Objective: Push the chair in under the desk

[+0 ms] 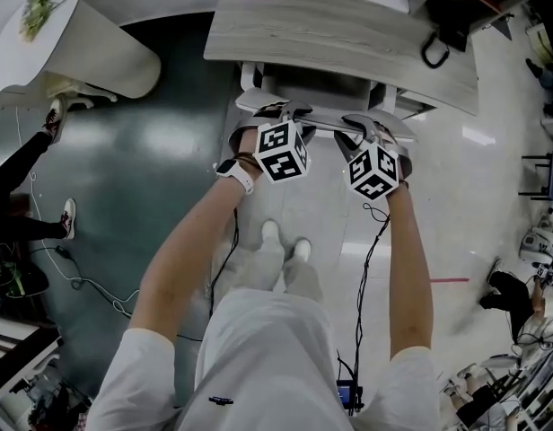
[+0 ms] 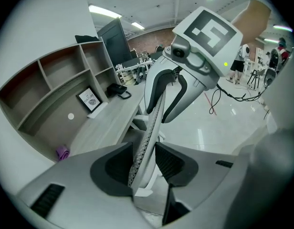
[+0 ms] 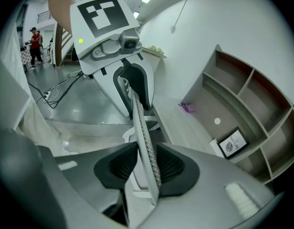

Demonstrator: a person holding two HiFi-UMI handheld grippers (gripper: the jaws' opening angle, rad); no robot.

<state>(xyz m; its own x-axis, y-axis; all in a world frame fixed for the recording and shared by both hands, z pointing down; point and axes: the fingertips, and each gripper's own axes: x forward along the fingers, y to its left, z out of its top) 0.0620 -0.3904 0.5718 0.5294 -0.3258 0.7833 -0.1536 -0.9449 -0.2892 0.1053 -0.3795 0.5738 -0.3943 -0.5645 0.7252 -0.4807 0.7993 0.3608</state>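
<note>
Plainly, the chair point(image 1: 323, 126) is pinched by its thin mesh backrest rim point(image 2: 149, 123) between the jaws of the left gripper point(image 2: 146, 163) and right gripper point(image 3: 146, 168), the desk point(image 1: 348, 34) just beyond them; it is judged light, stiff at the rim, best pushed there evenly.

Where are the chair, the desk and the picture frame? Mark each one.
chair point(image 1: 323, 122), head view, top edge of the backrest.
desk point(image 1: 330, 34), head view, bare middle of the top.
picture frame point(image 2: 90, 99), left gripper view, middle of its front.
</note>
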